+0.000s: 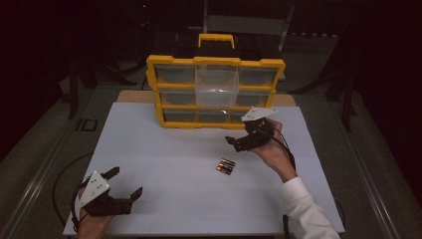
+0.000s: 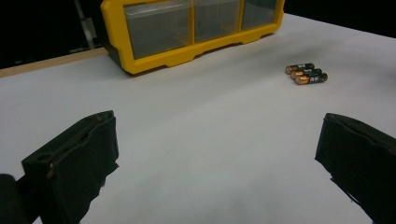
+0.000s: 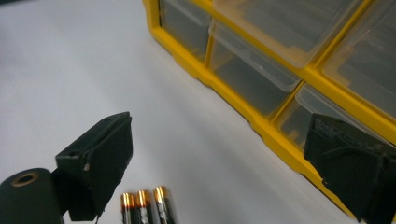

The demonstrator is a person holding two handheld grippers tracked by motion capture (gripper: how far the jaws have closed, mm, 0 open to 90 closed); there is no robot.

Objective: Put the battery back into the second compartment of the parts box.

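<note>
Tongs in the high view tell the stage: the right tongs (image 1: pixel 245 134) hang released above and just behind the three batteries (image 1: pixel 225 166) lying side by side on the white worktop (image 1: pixel 164 149), the left tongs (image 1: pixel 127 181) rest spread wide near its front left corner, and the yellow drawer cabinet (image 1: pixel 215 92) has its middle drawer (image 1: pixel 216 89) pulled out. From the left gripper view, the batteries (image 2: pixel 307 73) lie untouched, well apart from the wide jaws. From the right gripper view they (image 3: pixel 144 207) sit just under the spread jaws, so I judge no battery is picked or stowed yet.

Both claws (image 1: pixel 123 181) (image 1: pixel 238 141) wide open, empty.
</note>
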